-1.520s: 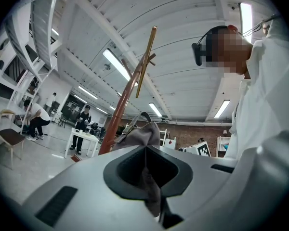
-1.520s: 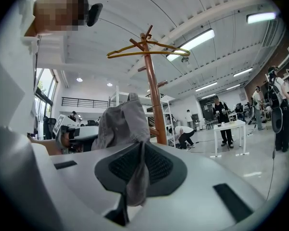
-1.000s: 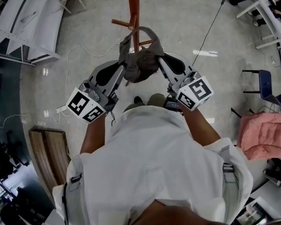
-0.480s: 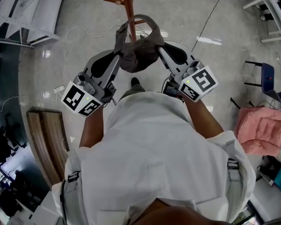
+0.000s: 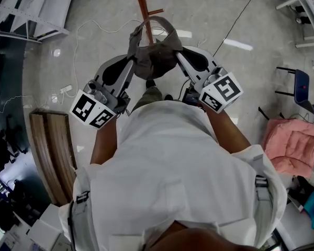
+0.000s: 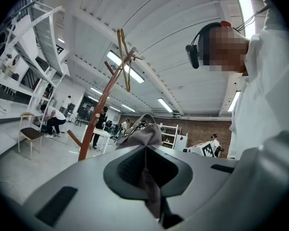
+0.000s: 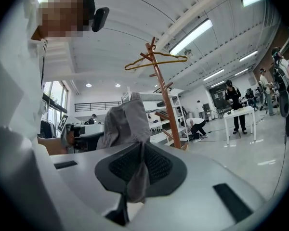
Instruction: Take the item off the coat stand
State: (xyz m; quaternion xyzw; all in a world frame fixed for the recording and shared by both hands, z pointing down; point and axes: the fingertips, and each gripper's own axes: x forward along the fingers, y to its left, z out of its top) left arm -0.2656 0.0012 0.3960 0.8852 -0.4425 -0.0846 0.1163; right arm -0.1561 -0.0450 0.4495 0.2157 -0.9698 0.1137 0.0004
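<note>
Grey cloth item (image 5: 156, 56): slung crosswise between my grippers. Left gripper (image 5: 133, 63) jaws clenched on one end, right gripper (image 5: 179, 54) jaws on other. Coat stand (image 5: 142, 1) just beyond; I judge pull-back toward me.

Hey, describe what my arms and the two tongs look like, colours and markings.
The left tongs and right tongs are long, pale grey shells with black recesses and dark textured pads inside. Each carries a white cube printed with black square markers. The person wears a white short-sleeved shirt, leaving the forearms bare.
</note>
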